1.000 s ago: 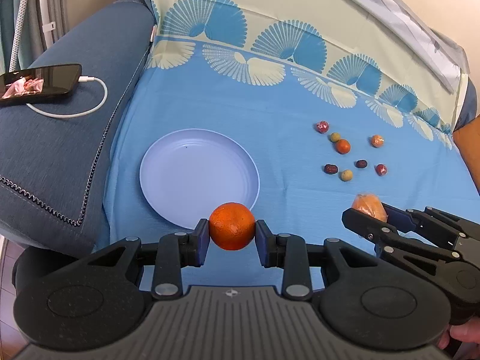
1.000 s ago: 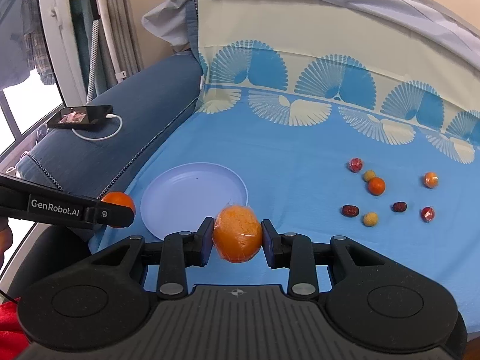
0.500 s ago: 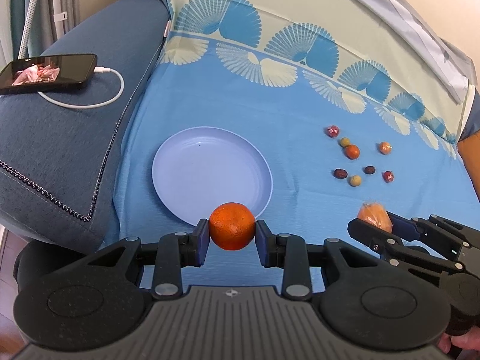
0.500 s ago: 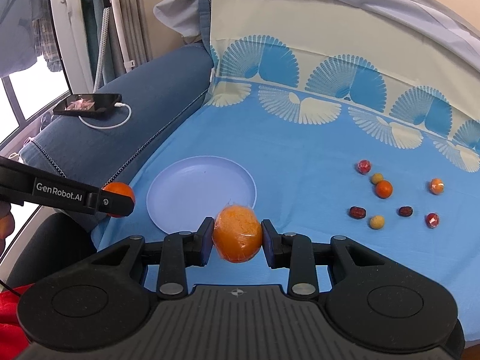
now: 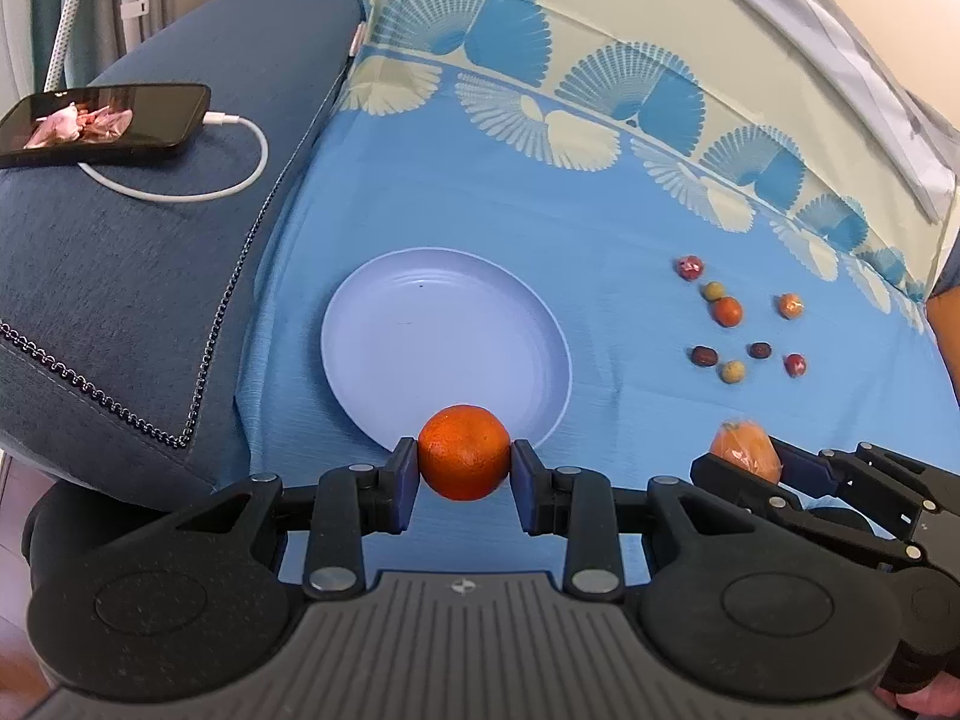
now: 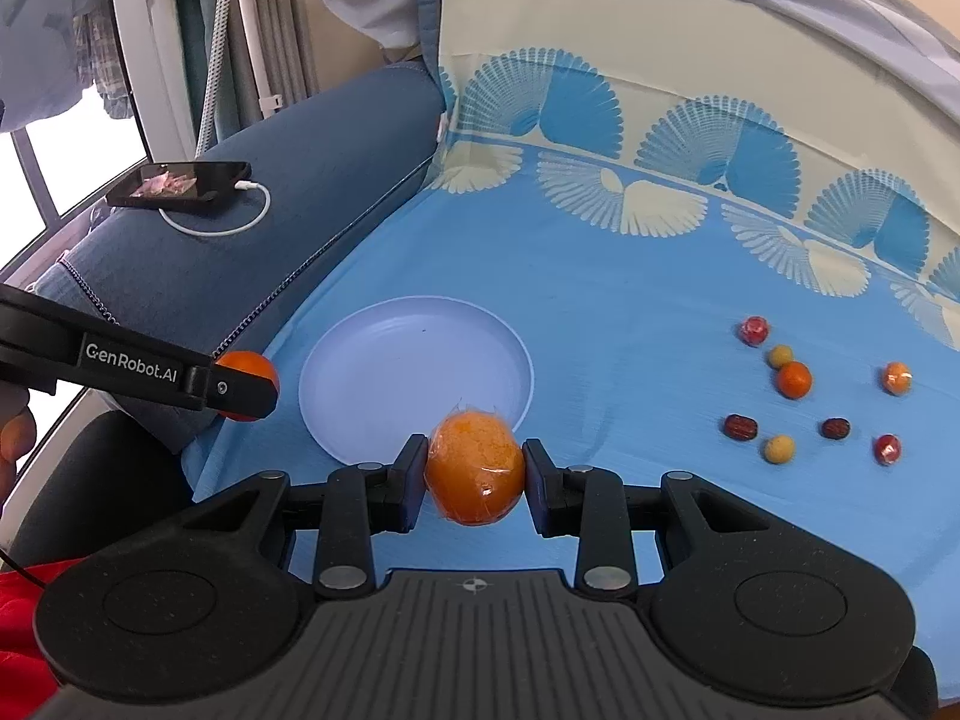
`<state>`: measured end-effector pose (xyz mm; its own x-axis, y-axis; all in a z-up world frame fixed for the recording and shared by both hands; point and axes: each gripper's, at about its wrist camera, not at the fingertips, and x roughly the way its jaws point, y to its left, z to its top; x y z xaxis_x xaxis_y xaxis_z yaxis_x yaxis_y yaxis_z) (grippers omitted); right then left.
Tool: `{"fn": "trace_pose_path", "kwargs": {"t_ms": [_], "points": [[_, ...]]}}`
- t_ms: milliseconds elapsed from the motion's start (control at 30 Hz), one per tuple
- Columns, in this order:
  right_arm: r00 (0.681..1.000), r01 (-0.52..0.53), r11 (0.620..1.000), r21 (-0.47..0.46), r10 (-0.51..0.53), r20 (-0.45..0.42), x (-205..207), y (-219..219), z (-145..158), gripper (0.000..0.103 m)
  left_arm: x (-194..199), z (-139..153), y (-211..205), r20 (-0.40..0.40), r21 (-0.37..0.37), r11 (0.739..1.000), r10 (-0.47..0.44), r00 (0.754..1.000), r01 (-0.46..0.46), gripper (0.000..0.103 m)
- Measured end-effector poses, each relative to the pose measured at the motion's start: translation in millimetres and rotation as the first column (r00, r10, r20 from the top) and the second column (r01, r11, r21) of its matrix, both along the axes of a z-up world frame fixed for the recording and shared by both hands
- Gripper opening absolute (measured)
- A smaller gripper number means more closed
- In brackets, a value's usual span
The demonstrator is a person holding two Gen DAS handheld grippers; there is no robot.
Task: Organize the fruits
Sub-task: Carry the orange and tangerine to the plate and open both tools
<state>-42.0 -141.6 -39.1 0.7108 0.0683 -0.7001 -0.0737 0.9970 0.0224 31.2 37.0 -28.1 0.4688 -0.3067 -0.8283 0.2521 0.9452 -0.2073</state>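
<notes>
My left gripper [image 5: 464, 468] is shut on a bare orange [image 5: 464, 450], held just over the near rim of the pale blue plate [image 5: 444, 324]. My right gripper [image 6: 475, 477] is shut on a plastic-wrapped orange [image 6: 475, 467], also at the plate's [image 6: 414, 354] near rim. In the left wrist view the right gripper [image 5: 747, 459] shows at the lower right with the wrapped orange [image 5: 744, 447]. From the right wrist view the left gripper [image 6: 246, 384] enters at the left with its orange [image 6: 243, 366]. Several small fruits [image 5: 729, 324] [image 6: 798, 396] lie on the blue cloth to the right.
A dark blue cushion [image 5: 120, 252] borders the cloth on the left, with a phone [image 5: 102, 120] and its white cable [image 5: 240, 168] on it. A patterned backrest [image 5: 600, 60] rises behind. A person's fingers [image 6: 15, 438] show at the left edge.
Both grippers have drifted a little nearer the plate, each keeping its orange. The plate and small fruits now sit more toward the middle of both views.
</notes>
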Motion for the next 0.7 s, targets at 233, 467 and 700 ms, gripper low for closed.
{"fn": "trace_pose_path", "kwargs": {"t_ms": [233,467,700], "points": [[0.999,-0.021,1.000,-0.001,0.021,-0.031,21,6,-11,0.035,18,-9,1,-0.020,0.006,1.000,0.011,1.000,-0.011,0.036],[0.997,-0.049,0.999,-0.009,0.049,-0.067,48,13,-27,0.035,38,-23,-2,-0.047,0.020,1.000,0.019,0.999,-0.018,0.036],[0.993,-0.076,0.996,-0.038,0.072,-0.097,76,17,-49,0.035,69,-42,-3,-0.070,0.043,0.998,0.037,0.997,-0.034,0.036]]}}
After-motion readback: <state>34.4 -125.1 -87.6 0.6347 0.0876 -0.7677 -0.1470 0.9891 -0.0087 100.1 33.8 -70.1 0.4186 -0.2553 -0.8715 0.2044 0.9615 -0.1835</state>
